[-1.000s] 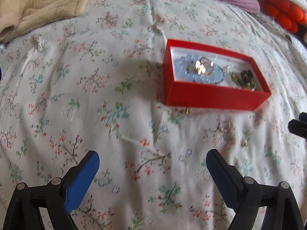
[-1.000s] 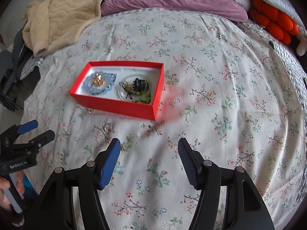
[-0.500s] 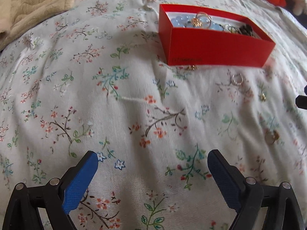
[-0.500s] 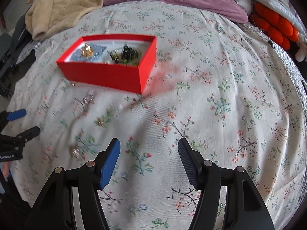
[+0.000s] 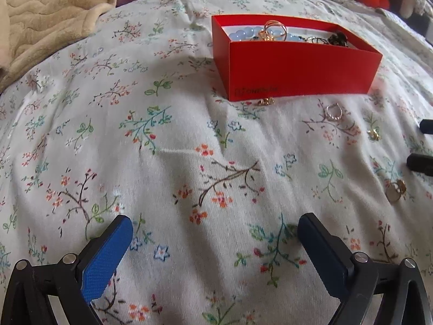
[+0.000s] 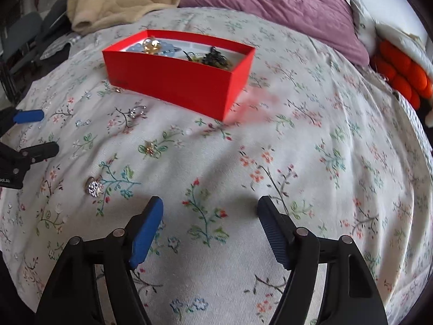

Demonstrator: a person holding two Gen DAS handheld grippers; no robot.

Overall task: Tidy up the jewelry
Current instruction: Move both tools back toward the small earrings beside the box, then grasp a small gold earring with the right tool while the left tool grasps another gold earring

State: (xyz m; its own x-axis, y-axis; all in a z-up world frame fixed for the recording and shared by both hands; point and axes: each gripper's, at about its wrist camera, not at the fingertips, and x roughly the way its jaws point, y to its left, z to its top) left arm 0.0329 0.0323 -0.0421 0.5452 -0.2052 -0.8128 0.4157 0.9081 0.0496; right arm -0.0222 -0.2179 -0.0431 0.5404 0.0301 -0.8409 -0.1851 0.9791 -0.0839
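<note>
Floral bedspread (image 5: 167, 146) carries a beige blanket (image 5: 54, 8), then a red box (image 5: 297, 65) of jewelry. Loose rings (image 5: 334, 112) lie before it, unobstructed. Left gripper (image 5: 213, 233) and right gripper (image 6: 209, 212) have just been opening, nothing between them.

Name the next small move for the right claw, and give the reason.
Probably shift the right claw left and down over the sparkly ring. It lies loose on the floral bedspread, outside the red box, nearest that claw, whose jaws have just been opening with nothing between them.
</note>
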